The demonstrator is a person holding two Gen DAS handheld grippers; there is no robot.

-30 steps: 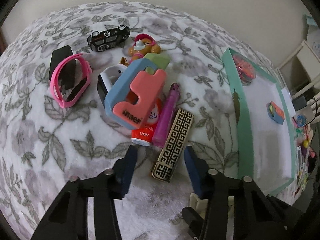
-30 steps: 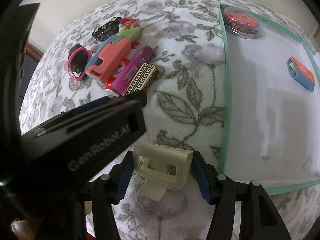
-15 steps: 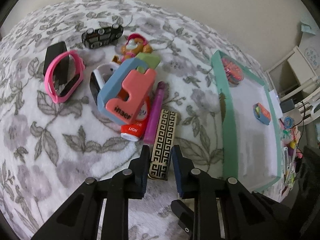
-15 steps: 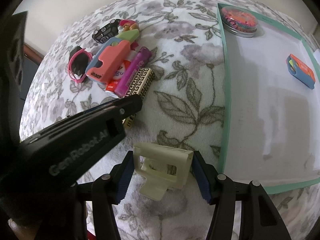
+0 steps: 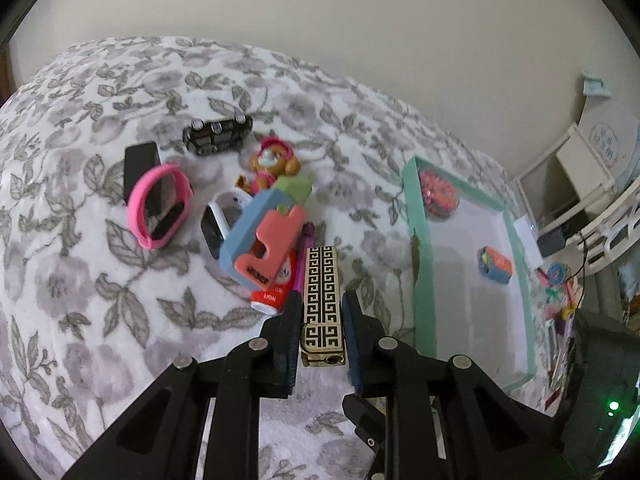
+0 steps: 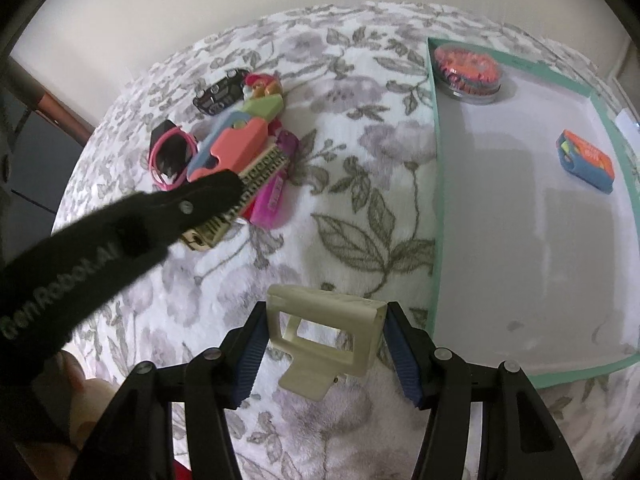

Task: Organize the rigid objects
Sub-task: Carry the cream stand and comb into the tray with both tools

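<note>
My left gripper (image 5: 321,312) is shut on a gold and black patterned lighter (image 5: 322,300) and holds it lifted above the floral blanket; it also shows in the right wrist view (image 6: 244,200). Behind it lies a pile: a pink and blue toy (image 5: 266,240), a purple lighter (image 5: 305,236), a red tube (image 5: 272,296), a white watch (image 5: 218,224) and a pink band (image 5: 158,208). My right gripper (image 6: 324,344) is shut on a cream plastic clip (image 6: 326,334) just left of the green-rimmed tray (image 6: 436,200).
The tray holds a round orange tin (image 6: 468,70) and a small blue and orange case (image 6: 586,160). A black toy car (image 5: 218,134), a bear figure (image 5: 272,162) and a black box (image 5: 140,160) lie at the back. Furniture and clutter (image 5: 560,280) stand at the right.
My left gripper closed on the patterned lighter and lifted it off the blanket, away from the pile. My right gripper kept hold of the cream clip and barely moved.
</note>
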